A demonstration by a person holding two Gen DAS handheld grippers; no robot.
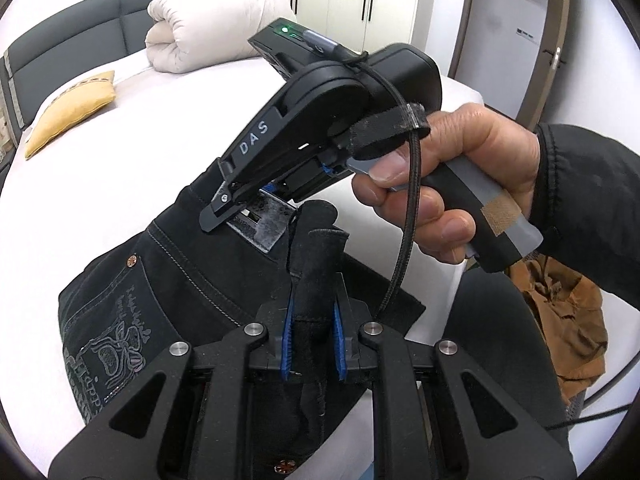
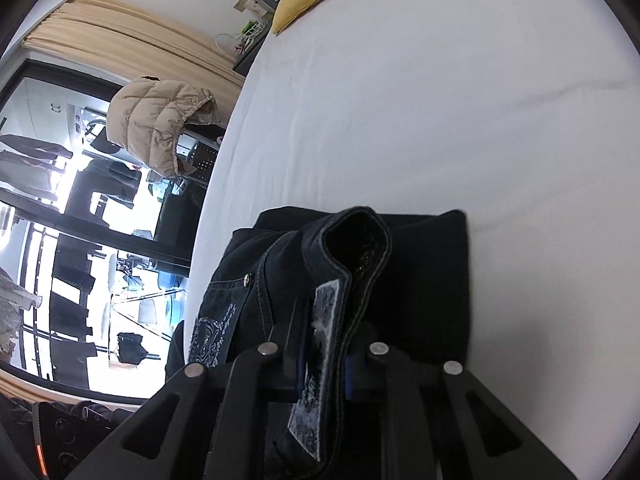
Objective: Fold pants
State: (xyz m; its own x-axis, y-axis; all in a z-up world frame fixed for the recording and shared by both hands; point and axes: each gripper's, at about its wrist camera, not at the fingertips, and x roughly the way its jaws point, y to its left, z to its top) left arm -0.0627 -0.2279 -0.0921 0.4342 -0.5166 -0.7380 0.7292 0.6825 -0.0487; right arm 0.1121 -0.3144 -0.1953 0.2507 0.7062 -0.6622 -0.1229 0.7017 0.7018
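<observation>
— Both claws are clamping denim right now: the left gripper is pinching a bunched ridge of the black pants between its blue pads, and the right gripper is biting the waistband just beside the grey brand patch.

— And the pants themselves are lying where?

— They are resting near the edge of the white bed, already doubled over, with the embroidered back pocket facing up.

— So what is worrying you?

— The two grips are sitting very close together. Most of the cloth is hanging unsupported, so I judge that lifting could let the lower layer slide and spoil the fold.

— Anything else?

— The right hand is carrying a dangling cable just over the fabric; it could be snagging. And the garment is sitting near the mattress edge, so a pull toward the person might be dragging it off.
</observation>
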